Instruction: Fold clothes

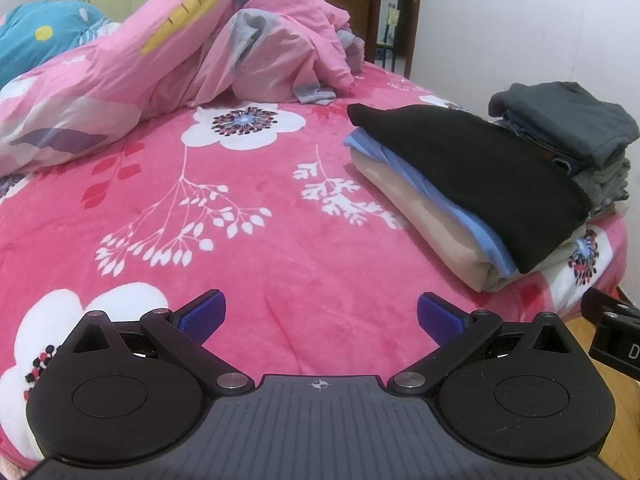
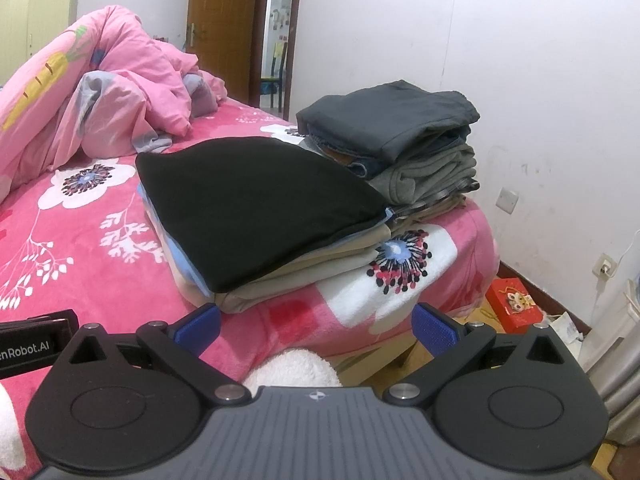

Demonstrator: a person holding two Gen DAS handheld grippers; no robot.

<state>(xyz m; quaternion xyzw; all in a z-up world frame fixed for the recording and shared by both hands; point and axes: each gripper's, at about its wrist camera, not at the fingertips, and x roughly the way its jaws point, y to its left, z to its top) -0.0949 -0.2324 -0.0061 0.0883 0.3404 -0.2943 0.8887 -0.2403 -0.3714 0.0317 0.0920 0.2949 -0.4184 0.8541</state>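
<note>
1. Bed blanket (image 1: 280, 216) – hot pink, with white flowers and white sprigs.
2. Quilt (image 1: 168, 52) – pale pink, grey patches, a yellow carrot.
3. Folded top garment (image 2: 256, 208) – plain black, over blue and beige layers.
4. Second pile (image 2: 400, 128) – dark grey on top.
5. Claw pads (image 1: 204, 314) – blue.

The folded black garment (image 2: 256, 204) covers most of the beige and light blue folded clothes (image 1: 432, 216) beneath it. My left view's edge cuts off the blue patterned pillow (image 1: 44, 40). The small red box's (image 2: 514, 304) print is too small to read.
</note>
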